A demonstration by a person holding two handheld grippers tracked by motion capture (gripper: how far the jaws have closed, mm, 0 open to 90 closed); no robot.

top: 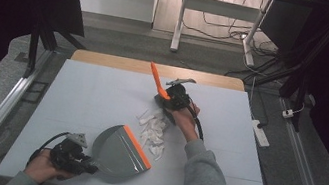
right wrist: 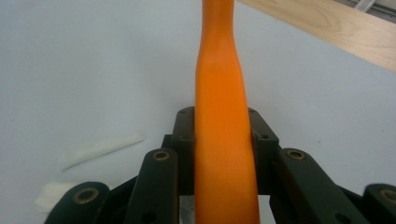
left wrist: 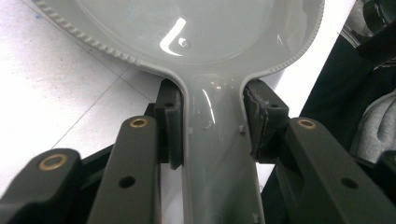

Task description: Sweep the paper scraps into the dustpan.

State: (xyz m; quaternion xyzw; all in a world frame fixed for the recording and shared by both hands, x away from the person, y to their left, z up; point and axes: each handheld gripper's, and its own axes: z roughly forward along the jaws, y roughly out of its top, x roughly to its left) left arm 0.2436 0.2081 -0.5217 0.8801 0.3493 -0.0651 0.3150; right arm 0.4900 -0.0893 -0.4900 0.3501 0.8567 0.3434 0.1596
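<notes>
Sweeping looks to be the step in hand: the left gripper (top: 72, 154) clamps the grey dustpan (top: 118, 151) near the desk's (top: 91, 95) front edge, while the right gripper (top: 174, 97) grips the orange brush handle (top: 158, 80) (bristles hidden) just behind the white paper scraps (top: 153, 130) mid-desk, which next need drawing toward the pan's orange lip (top: 137, 146).

Even overhead light, dark edges; glare streaks the grey dustpan (left wrist: 187, 42); close-up jaws blur softly.

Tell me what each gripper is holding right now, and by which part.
The left gripper clamps the grey plastic dustpan by its handle neck. The right gripper clamps the orange plastic brush handle partway along its length.
</notes>
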